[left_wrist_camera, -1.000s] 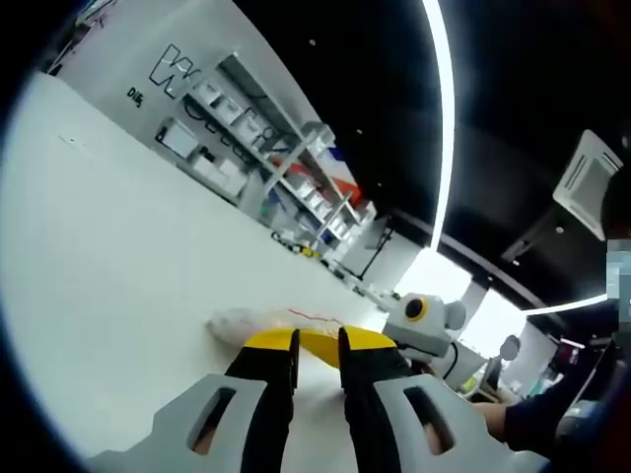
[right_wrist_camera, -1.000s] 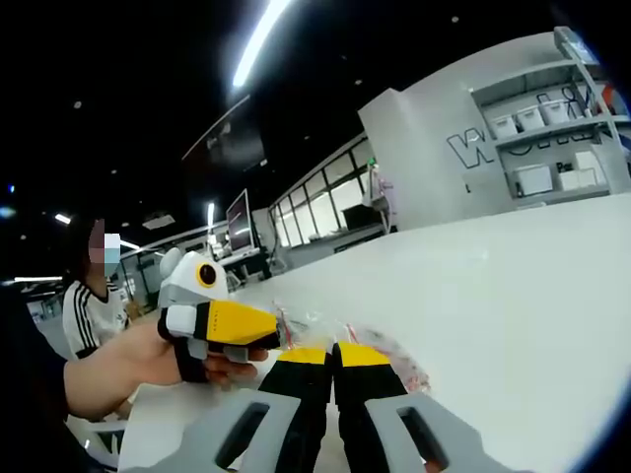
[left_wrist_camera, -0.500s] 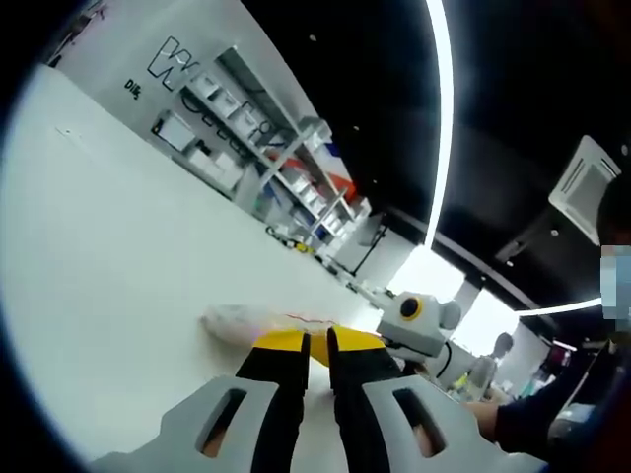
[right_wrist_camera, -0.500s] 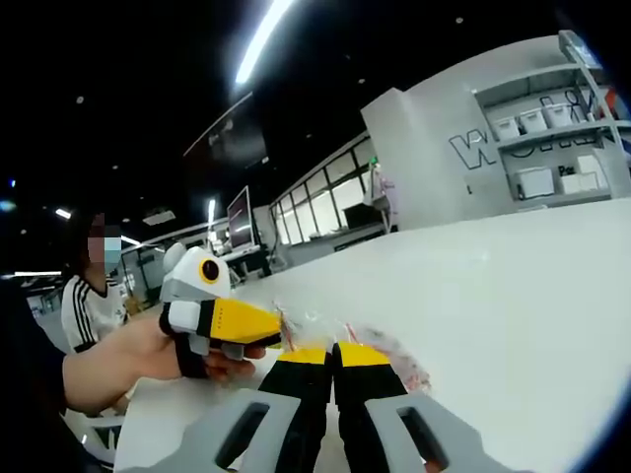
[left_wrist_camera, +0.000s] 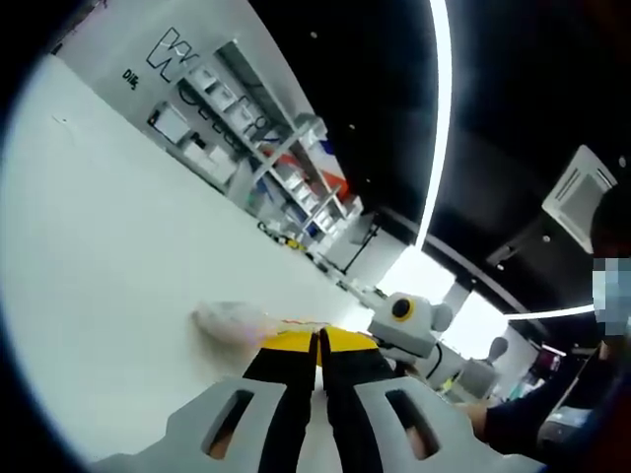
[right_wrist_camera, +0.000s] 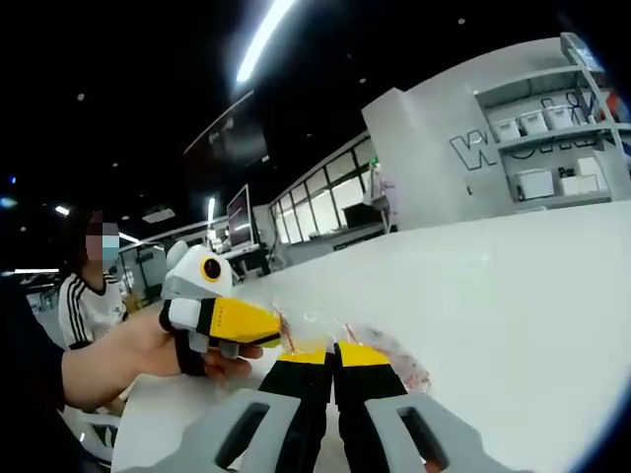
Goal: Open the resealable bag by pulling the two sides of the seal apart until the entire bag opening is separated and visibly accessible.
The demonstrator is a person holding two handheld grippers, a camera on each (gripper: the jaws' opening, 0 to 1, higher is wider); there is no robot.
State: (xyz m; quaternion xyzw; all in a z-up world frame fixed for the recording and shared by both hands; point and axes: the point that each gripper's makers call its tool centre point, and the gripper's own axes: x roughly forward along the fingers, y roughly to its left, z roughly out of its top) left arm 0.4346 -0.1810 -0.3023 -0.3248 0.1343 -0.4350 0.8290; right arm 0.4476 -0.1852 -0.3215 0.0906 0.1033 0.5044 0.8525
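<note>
On white table (right_wrist_camera: 513,286), both grippers clenched on resealable bag (right_wrist_camera: 380,347) seal; thin film may slip, tear.

Left gripper (left_wrist_camera: 317,340), right gripper (right_wrist_camera: 332,351) grasp opposite sides.

Both grippers are the same build: the left gripper (left_wrist_camera: 316,345) has black fingers (left_wrist_camera: 288,394) with bright yellow tips, mounted on light grey plastic brackets with slotted cutouts. The right gripper (right_wrist_camera: 332,355) matches it, yellow caps on black fingers (right_wrist_camera: 367,394), grey cutout brackets below. From the right gripper view, the other unit's body looks white and grey with a long yellow front section and a round yellow-ringed black knob up top. The hand (right_wrist_camera: 148,345) gripping it has a black strap round it, and a dark sleeve (right_wrist_camera: 25,394) follows.
</note>
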